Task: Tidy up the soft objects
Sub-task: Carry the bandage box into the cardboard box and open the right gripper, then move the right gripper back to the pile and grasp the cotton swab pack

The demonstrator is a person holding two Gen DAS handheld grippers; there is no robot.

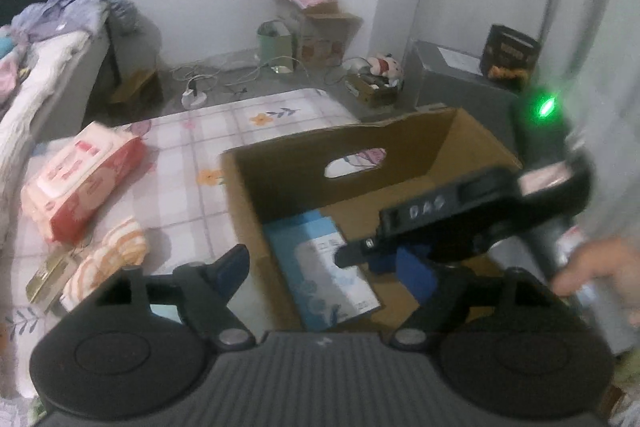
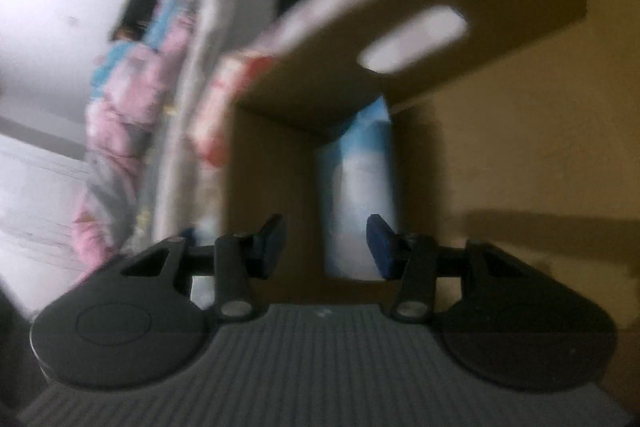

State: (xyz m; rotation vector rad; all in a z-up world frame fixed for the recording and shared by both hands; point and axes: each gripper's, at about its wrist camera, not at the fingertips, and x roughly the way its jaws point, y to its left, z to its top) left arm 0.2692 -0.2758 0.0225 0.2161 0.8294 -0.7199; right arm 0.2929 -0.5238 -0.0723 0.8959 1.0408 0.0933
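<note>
An open cardboard box (image 1: 400, 143) stands on a checked floral cloth (image 1: 188, 163). A blue and white soft pack (image 1: 328, 271) lies on its floor; it also shows in the right wrist view (image 2: 360, 187). My right gripper (image 2: 326, 247) is open and empty inside the box, its fingers just above the pack; it shows from the side in the left wrist view (image 1: 460, 223). My left gripper (image 1: 324, 267) is open and empty at the box's near left wall. A red and pink tissue pack (image 1: 80, 183) and an orange striped cloth (image 1: 108, 259) lie left of the box.
A bed with heaped clothes (image 1: 48, 39) runs along the left. Cardboard boxes (image 1: 320, 23), cables and a plush toy (image 1: 384, 67) sit on the floor by the far wall. A grey case (image 1: 456, 79) stands behind the box. A gold object (image 1: 44, 275) lies by the striped cloth.
</note>
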